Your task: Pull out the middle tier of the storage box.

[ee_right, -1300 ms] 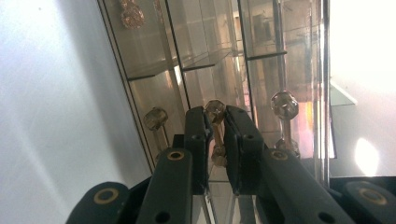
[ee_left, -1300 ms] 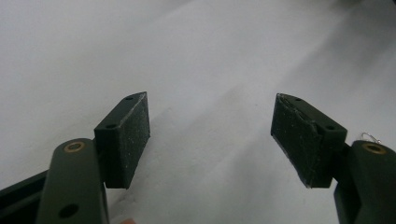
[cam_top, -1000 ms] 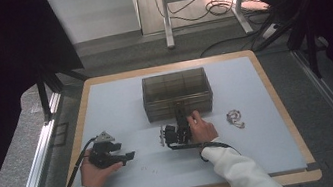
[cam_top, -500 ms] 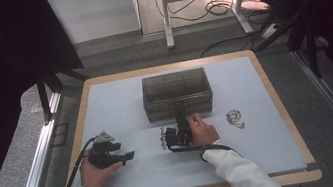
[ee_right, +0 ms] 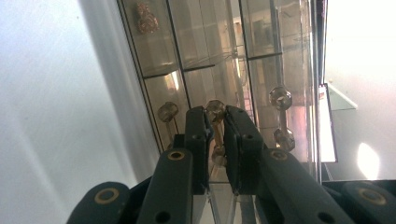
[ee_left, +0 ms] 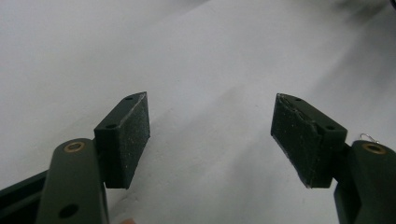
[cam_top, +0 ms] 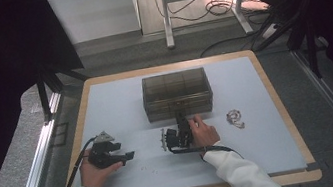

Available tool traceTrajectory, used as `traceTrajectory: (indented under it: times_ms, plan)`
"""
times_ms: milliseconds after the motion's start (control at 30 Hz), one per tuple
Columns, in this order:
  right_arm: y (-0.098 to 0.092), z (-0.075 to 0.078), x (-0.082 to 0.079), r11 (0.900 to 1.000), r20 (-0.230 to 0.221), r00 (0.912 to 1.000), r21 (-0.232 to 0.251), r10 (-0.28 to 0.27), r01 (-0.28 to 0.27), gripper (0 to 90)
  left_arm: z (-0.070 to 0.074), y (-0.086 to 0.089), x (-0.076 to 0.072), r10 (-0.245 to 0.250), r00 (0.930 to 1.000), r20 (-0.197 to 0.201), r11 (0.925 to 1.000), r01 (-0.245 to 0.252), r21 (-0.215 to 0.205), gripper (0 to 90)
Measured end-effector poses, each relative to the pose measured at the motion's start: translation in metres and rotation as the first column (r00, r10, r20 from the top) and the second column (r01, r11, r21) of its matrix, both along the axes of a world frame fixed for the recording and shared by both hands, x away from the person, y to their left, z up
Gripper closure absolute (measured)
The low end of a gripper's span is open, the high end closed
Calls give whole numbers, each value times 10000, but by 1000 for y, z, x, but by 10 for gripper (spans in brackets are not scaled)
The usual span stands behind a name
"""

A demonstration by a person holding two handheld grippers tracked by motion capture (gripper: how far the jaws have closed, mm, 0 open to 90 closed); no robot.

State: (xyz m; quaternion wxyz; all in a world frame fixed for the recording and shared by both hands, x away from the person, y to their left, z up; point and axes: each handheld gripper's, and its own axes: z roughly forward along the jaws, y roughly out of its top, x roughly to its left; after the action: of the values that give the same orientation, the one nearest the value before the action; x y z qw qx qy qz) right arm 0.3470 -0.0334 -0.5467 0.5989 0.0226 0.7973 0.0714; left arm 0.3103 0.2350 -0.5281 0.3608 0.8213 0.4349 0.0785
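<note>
Careful: your right gripper [ee_right: 215, 122] pinches a drawer knob [ee_right: 215, 108] on the box [cam_top: 177, 93] at frame centre; pull crooked and it slips. Your left gripper [ee_left: 210, 135] gapes wide, empty.

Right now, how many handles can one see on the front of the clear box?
3, in the right gripper view: the left handle beside the jaws, the middle handle clamped in the right gripper, the right handle free. The gripper may hide others.
</note>
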Motion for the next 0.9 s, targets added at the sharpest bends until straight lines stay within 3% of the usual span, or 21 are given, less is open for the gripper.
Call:
traceTrajectory:
  times_ms: [567, 633, 700, 900]
  plan:
    - [-2, -1, -1, 9998, -10, 9999, 101, 147, -147, 793, 0, 0, 0, -14, 10000, -16, 10000, 14, 5, 286]
    - [-3, 1, -1, 10000, -52, 10000, 68, 67, -67, 750, 0, 0, 0, -12, 10000, -12, 10000, 12, 1, 286]
    - [-3, 1, 0, 9987, -77, 9999, 494, 114, -110, 707, 0, 0, 0, -10, 10000, -12, 10000, 10, 5, 286]
    - [-10, 9, -1, 9939, -642, 9978, 1100, 180, -109, 609, 0, 0, 0, 33, 10000, 22, 10000, -33, -59, 286]
